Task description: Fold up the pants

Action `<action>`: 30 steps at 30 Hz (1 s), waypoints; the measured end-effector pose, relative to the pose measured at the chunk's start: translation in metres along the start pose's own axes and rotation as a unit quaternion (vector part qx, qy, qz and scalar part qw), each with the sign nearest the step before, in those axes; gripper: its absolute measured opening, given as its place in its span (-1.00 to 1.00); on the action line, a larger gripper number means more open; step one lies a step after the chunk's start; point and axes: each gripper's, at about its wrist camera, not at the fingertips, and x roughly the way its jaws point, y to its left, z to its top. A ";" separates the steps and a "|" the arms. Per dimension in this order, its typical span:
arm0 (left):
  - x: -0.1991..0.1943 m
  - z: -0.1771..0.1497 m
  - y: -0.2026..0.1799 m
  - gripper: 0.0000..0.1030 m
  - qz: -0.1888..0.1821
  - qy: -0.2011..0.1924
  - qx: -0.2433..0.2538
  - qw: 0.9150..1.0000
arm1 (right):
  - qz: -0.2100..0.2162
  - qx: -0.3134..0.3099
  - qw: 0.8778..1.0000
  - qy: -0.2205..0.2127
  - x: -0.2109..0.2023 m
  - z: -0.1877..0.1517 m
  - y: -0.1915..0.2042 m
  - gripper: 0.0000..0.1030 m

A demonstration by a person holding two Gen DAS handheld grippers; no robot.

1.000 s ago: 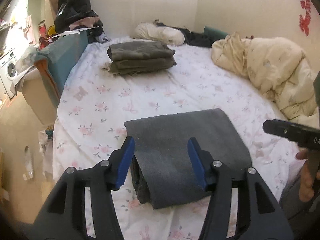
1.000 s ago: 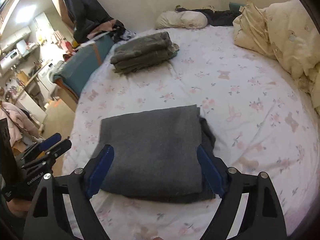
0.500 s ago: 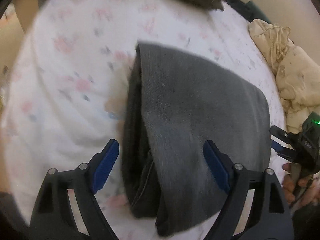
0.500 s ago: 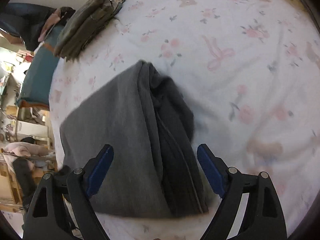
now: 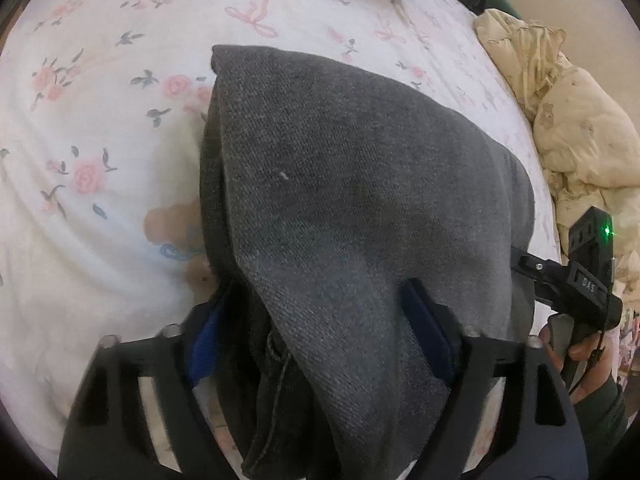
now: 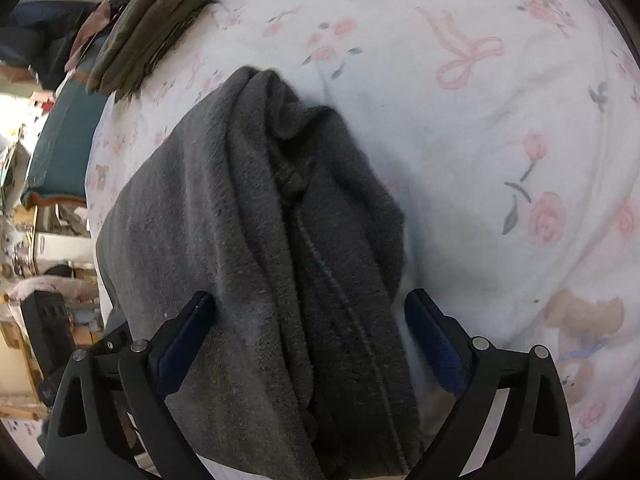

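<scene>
Blue-padded fingers of the left gripper (image 5: 320, 332) stand on either side of one end of the folded dark grey knit pants (image 5: 360, 200). The near edge of the bundle lies between them. The jaws have just been closing, after opening wider a moment earlier. The right-hand pad is partly covered by the top layer of cloth, so whether both pads already press on the fabric cannot be told from this view.

The right gripper (image 6: 320, 344) has its fingers wide apart and has just been opening further. The opposite end of the same bundle lies between them. The left-hand pad touches or nearly touches the cloth edge; the right-hand pad stands clear of it, with bare sheet showing between. This gripper does not clamp the pants.

The pants rest on the white bed sheet with pink flower and bow print (image 5: 100, 140). In each wrist view the bundle runs away from the fingers toward the top of the frame. Its long axis runs from one gripper to the other, and the stacked fold edges face outward at both ends. Both hands are equally near, one at each end.

Judgement: the coming move is a two-ended grasp to lift or shift the finished bundle. A folded olive-green garment stack (image 6: 160, 28) lies farther up the bed, well apart.
</scene>
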 end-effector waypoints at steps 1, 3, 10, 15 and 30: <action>-0.002 -0.002 -0.004 -0.12 0.009 -0.002 0.015 1.000 | 0.010 -0.009 1.000 0.006 0.001 -0.002 0.004 0.30; -0.006 -0.004 -0.012 -0.32 0.026 -0.006 0.043 0.999 | 0.052 -0.016 0.998 0.023 0.005 -0.005 0.014 -0.09; -0.061 -0.010 -0.042 -0.56 0.033 -0.078 0.066 0.994 | 0.048 -0.077 0.994 -0.055 -0.036 -0.016 0.047 -0.51; -0.122 0.006 -0.059 -0.57 -0.001 -0.146 0.087 0.986 | 0.096 -0.107 0.982 -0.124 -0.085 -0.013 0.074 -0.52; -0.144 0.337 -0.055 -0.56 0.065 -0.216 0.114 0.968 | 0.018 -0.213 0.958 -0.192 -0.060 0.306 0.241 -0.53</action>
